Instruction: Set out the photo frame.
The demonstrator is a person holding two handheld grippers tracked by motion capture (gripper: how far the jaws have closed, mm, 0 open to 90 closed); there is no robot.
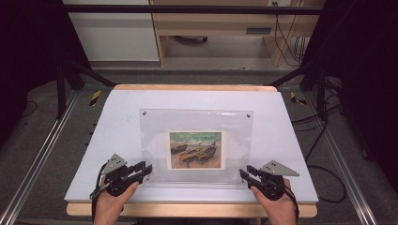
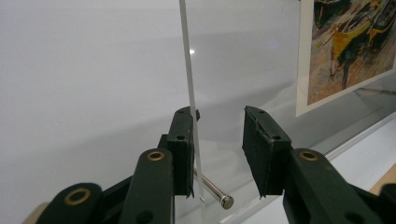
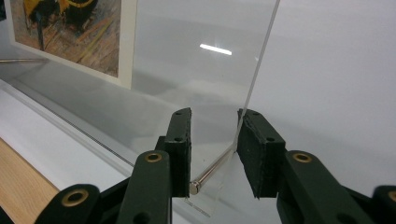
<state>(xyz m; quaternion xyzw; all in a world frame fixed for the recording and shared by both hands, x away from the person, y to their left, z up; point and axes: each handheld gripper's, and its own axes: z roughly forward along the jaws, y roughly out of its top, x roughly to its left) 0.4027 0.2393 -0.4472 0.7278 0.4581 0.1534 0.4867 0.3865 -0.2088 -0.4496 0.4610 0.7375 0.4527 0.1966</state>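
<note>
Straddling corners of the acrylic frame (image 1: 197, 123) on the white-topped table (image 1: 117, 108), left tongs (image 1: 146, 169) open, right tongs (image 1: 244, 173): grip unclear.

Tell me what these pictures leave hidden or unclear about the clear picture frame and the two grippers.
- High view: the left gripper and right gripper are too small to show whether they pinch the acrylic frame.
- Gripper views: the painting print is cut off by the picture edge.
- Left gripper view: the metal pin is partly behind a jaw.
</note>
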